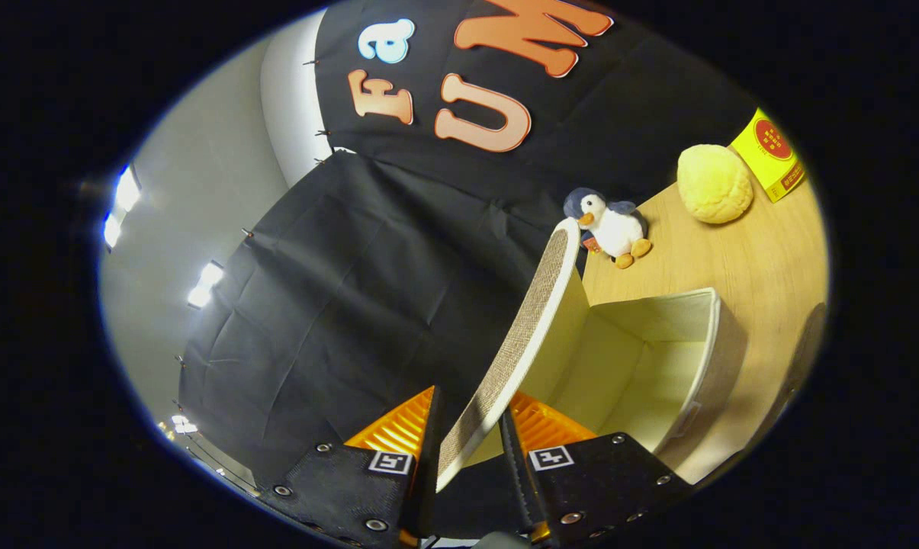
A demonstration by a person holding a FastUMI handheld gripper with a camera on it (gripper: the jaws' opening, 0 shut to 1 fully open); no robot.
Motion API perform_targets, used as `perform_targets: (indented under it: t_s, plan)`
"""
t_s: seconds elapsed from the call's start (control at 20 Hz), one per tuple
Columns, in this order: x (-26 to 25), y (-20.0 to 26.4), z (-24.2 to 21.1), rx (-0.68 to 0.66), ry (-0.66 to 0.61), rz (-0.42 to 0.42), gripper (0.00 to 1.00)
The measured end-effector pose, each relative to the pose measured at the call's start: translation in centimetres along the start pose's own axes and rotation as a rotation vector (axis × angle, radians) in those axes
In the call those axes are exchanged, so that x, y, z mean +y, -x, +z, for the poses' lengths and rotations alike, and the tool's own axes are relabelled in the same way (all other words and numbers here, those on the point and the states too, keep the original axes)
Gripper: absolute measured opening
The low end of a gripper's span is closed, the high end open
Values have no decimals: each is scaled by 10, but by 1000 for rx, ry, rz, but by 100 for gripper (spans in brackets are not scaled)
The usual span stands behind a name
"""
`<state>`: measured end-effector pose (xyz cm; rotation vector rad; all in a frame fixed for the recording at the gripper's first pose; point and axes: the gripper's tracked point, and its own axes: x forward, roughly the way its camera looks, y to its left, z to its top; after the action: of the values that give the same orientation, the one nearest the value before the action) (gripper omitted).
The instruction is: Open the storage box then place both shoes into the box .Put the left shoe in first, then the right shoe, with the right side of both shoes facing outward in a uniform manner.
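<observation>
Gripper view: claw (470, 446) pinches the raised lid (531, 320) edge; stiff, light panel, box (695, 358) open, walls likely soft.

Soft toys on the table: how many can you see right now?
2. A penguin toy sits just beyond the raised box lid that the tongs grip; a round yellow plush lies farther along, beside a yellow carton. The lid or the storage box may hide others.
</observation>
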<state>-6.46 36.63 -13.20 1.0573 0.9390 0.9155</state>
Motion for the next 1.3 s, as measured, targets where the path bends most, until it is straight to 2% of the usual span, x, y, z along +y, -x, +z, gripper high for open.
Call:
perform_targets:
  t_s: [0.1, 0.35, 0.65, 0.75, 0.8, 0.95, 1.15, 1.3]
  plan:
    - [16, -14, -2, 23, 39, 2, 38]
    - [46, -56, -15, 98, 125, -5, 37]
    - [61, -109, -25, 128, 227, -55, 38]
    - [60, -120, -33, 151, 250, -100, 43]
    - [60, -121, -38, 162, 265, -118, 49]
    - [51, -127, -50, 189, 312, -155, 55]
    - [42, -117, -48, 194, 367, -187, 73]
    - [21, -91, -33, 138, 420, -254, 88]
